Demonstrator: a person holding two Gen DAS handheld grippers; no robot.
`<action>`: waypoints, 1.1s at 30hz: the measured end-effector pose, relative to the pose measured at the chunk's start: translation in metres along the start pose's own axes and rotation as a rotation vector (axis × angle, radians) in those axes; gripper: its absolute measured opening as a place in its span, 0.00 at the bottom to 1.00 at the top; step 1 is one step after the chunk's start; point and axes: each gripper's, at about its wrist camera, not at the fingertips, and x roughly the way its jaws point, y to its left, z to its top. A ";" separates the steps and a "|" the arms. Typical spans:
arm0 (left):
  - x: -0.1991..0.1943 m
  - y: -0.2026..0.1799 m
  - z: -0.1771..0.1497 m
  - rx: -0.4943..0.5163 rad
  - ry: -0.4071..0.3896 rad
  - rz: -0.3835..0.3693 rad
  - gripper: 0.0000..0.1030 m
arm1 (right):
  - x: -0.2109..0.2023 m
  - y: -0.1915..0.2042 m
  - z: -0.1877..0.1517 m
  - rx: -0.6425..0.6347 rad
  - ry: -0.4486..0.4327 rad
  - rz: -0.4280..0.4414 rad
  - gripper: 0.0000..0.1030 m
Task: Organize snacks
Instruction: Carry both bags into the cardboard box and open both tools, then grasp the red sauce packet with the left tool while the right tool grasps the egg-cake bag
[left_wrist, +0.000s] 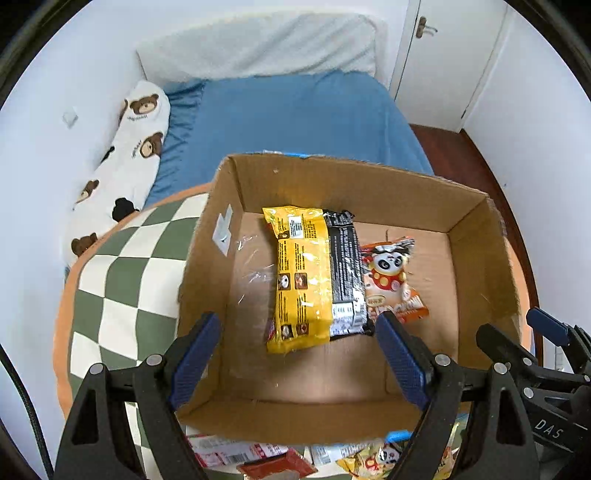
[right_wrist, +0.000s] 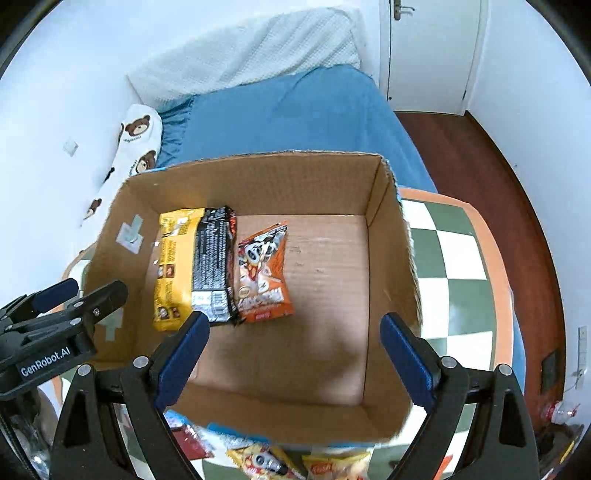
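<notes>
Over the box (left_wrist: 476, 221), both grippers are hanging w/ jaws spread and nothing between them. L gripper (left_wrist: 297, 356) is looking down on the yellow pack (left_wrist: 301, 280), which is lying on the box floor w/ a black pack (left_wrist: 345, 273) touching its right side and an orange pack (left_wrist: 393, 280) just beside that. L view alone is showing clear film glinting on the floor left of the yellow pack. R gripper (right_wrist: 295, 354) is pointing at bare floor; its view alone is showing the empty right half of the box, the checked cushion (right_wrist: 454, 258) beyond the right wall, and wood flooring. Loose snacks (right_wrist: 266, 461) are lying outside, below the near wall.
</notes>
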 end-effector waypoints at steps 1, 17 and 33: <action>-0.006 0.000 -0.003 0.001 -0.011 -0.003 0.84 | -0.006 0.002 -0.003 -0.001 -0.007 0.000 0.93; -0.049 0.014 -0.092 0.009 -0.006 0.005 0.84 | -0.048 -0.003 -0.092 0.093 0.022 0.049 0.93; 0.069 0.050 -0.196 0.039 0.311 0.105 0.84 | 0.028 -0.065 -0.207 0.258 0.283 -0.025 0.93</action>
